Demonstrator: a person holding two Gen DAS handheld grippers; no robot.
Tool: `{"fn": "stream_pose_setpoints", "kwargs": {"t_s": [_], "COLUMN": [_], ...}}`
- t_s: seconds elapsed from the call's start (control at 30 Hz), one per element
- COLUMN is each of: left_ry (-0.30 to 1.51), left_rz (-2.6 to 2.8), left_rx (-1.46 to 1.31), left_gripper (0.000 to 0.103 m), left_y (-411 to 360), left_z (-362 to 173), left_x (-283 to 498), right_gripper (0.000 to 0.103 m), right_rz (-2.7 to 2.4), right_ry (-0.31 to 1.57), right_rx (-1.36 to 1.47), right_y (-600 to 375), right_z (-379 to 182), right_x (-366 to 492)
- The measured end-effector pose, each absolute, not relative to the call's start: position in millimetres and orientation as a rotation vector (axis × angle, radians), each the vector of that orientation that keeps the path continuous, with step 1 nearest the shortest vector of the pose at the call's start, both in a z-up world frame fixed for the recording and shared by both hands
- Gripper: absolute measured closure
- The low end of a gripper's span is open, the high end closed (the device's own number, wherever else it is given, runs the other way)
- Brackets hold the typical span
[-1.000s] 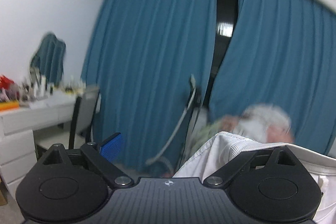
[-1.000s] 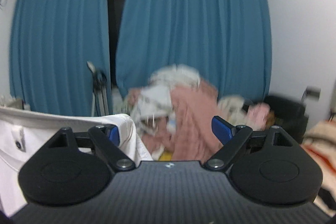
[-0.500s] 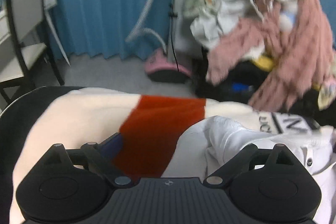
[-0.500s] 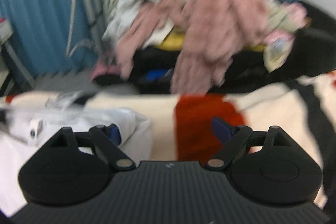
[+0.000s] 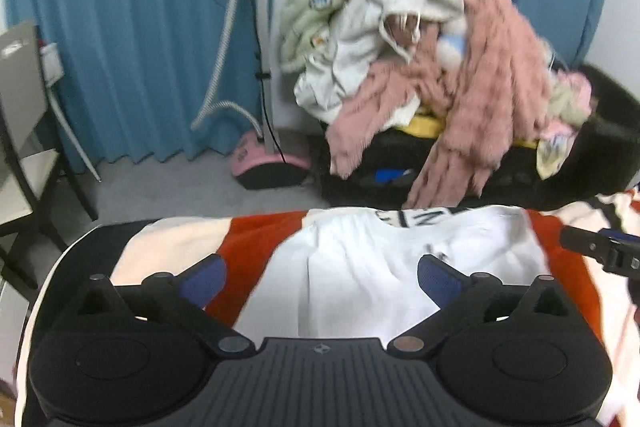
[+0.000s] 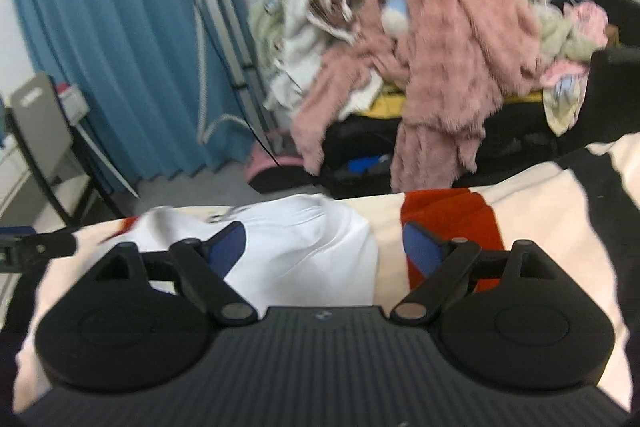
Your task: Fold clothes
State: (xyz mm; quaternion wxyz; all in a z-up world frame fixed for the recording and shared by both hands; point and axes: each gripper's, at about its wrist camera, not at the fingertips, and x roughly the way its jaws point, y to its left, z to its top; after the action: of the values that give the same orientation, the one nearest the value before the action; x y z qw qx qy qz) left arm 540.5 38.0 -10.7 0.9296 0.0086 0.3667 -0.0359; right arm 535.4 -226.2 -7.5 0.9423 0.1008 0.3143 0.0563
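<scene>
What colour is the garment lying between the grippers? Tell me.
White garment, with black lettering at its far edge; clearest in the left wrist view.

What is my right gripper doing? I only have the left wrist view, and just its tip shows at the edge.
Observer: The right gripper is open and grips nothing.
Operator: Where do its fingers sit against the garment?
Observer: Its left finger is over the white garment, near its right edge. Contact is unclear.
Operator: And the other one?
Observer: The right finger is past the garment, over the blanket's red stripe.
</scene>
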Motion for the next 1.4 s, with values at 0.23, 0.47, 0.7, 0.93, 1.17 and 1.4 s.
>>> {"fn": "stream_pose_setpoints", "kwargs": {"t_s": [0.23,0.47,0.7,0.93,1.17,1.4], "left_ry": [0.641,0.523,0.485,0.488,0.482,0.467], "left_rz": [-0.015,-0.009,0.009,0.012,0.010,-0.025], "left_rx": [0.036,0.049,0.063,0.025,-0.048,-0.131], "left_gripper": [0.000,0.002,0.001,0.001,0.001,0.001], "left_y": [26,30,23,12,15,20], "left_z": [31,-9,-33,-48,-49,-57], "left_x": [375,209,128,97,100,111], "right_gripper": [0.016,0.016,0.016,0.016,0.027,0.036], "right_rz": [0.123,0.110,0.144,0.120,0.079,0.047], "right_ry": [0.557,0.531,0.477,0.468,0.478,0.557], "right_rx": [0.196,0.177,0.335,0.527,0.887,0.925], "right_y": [-220,-231,-272,-323,-370,-379], "right_z": [35,26,-7,-35,-86,-150], "right_x": [384,245,196,204,239,291]}}
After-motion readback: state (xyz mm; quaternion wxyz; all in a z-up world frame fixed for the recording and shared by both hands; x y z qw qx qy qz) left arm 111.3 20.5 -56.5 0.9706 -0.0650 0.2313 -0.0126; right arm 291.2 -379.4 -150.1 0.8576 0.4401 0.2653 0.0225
